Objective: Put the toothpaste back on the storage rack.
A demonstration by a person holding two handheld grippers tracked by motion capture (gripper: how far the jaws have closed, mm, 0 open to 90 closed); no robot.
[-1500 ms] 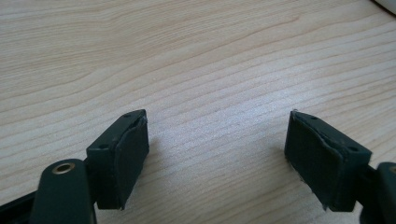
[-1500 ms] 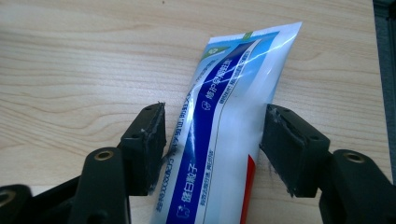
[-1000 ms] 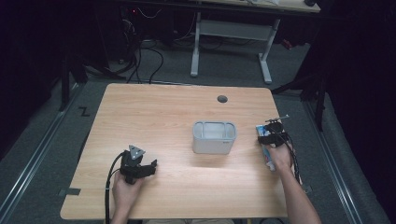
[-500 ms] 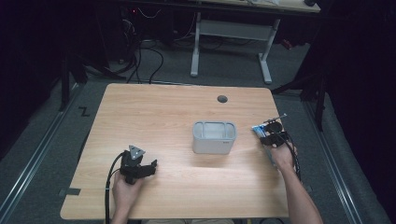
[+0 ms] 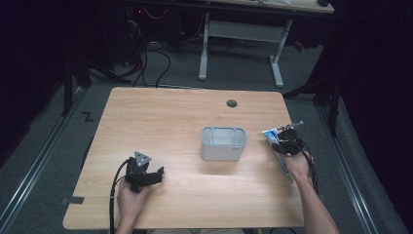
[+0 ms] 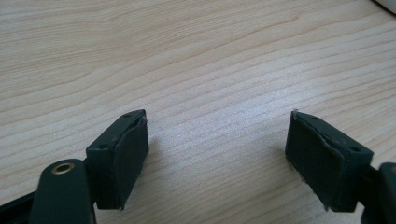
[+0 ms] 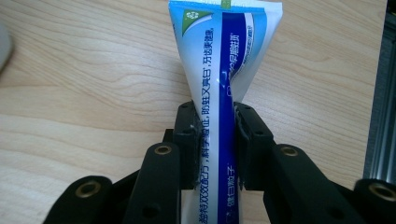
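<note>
The tube (image 7: 219, 84) could have slipped or buckled when lifted, because the right gripper (image 7: 215, 140) pinched it across its soft middle, and it looked to lie near the table's (image 5: 165, 122) right edge. Its jaws had just been closing and now squeezed the tube between them. The bin (image 5: 223, 143) stood apart at the centre. The left gripper (image 6: 217, 154) rested low over bare wood, jaws wide, holding nothing

bench (image 5: 170, 122): pale wood-grain laminate, smooth, faint sheen | toothpaste tube (image 7: 219, 70): glossy printed plastic, blue and white | right tool (image 7: 215, 140): matt black plastic, brass-look rivets | bin (image 5: 223, 144): matt grey plastic
</note>
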